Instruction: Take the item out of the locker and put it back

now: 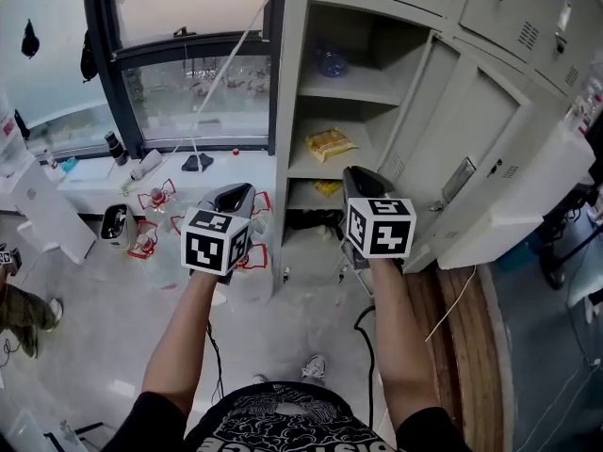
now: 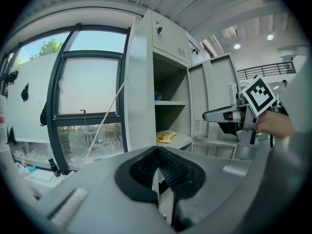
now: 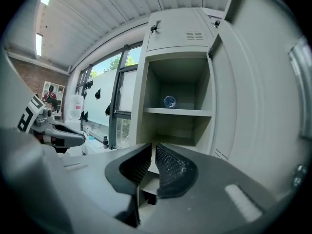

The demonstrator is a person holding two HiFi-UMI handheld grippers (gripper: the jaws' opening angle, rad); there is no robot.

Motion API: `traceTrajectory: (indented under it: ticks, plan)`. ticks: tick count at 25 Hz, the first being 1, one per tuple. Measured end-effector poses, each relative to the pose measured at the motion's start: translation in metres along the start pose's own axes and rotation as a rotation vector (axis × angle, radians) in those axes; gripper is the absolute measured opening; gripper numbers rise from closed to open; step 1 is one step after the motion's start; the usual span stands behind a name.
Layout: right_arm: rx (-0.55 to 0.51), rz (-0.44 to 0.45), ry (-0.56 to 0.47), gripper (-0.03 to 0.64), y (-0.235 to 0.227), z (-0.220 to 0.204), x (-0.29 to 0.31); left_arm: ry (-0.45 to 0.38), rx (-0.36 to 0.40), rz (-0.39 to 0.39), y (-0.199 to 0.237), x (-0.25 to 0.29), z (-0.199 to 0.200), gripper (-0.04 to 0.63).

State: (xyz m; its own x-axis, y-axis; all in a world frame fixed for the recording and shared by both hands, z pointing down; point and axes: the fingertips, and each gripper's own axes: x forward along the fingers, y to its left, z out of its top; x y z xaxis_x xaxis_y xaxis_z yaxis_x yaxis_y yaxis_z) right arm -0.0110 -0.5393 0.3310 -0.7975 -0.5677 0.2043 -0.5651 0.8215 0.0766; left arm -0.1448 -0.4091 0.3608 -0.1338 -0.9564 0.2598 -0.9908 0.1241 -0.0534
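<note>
The grey locker (image 1: pixel 292 83) stands open, its door (image 1: pixel 471 149) swung out to the right. A yellow packet (image 1: pixel 330 143) lies on the middle shelf, and the left gripper view also catches this packet (image 2: pixel 165 136). A bluish round item (image 1: pixel 330 61) sits on the top shelf; the right gripper view shows that item (image 3: pixel 169 101) straight ahead. My left gripper (image 1: pixel 237 194) hovers left of the locker, shut and empty. My right gripper (image 1: pixel 361 179) is in front of the lower shelves, its jaws shut with nothing between them.
A second small yellow thing (image 1: pixel 328 187) and a dark object (image 1: pixel 311 219) lie on the lower shelves. Bottles with red straps (image 1: pixel 155 201) stand on the floor by the window (image 1: pixel 188 92). A wooden board (image 1: pixel 471 347) and cables lie at the right.
</note>
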Motion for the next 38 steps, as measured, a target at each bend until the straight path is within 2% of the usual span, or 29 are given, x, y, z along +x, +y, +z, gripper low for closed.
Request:
traceTrajectory:
  ticks: [4,14,26,38]
  plan:
    - [-0.001,-0.026,-0.029,0.026,0.005,0.000,-0.021,-0.012,0.012,-0.022,-0.004,-0.006,0.003,0.002]
    - [0.018,-0.079,-0.070,0.025,0.010,-0.008,-0.060,-0.028,0.026,-0.061,-0.011,-0.023,0.005,0.002]
    - [0.012,-0.094,-0.089,0.025,0.013,-0.013,-0.081,-0.032,0.039,-0.091,-0.022,-0.028,0.005,0.002]
    - [0.008,-0.094,-0.099,0.025,0.013,-0.011,-0.085,-0.047,0.035,-0.088,-0.022,-0.032,0.008,0.002]
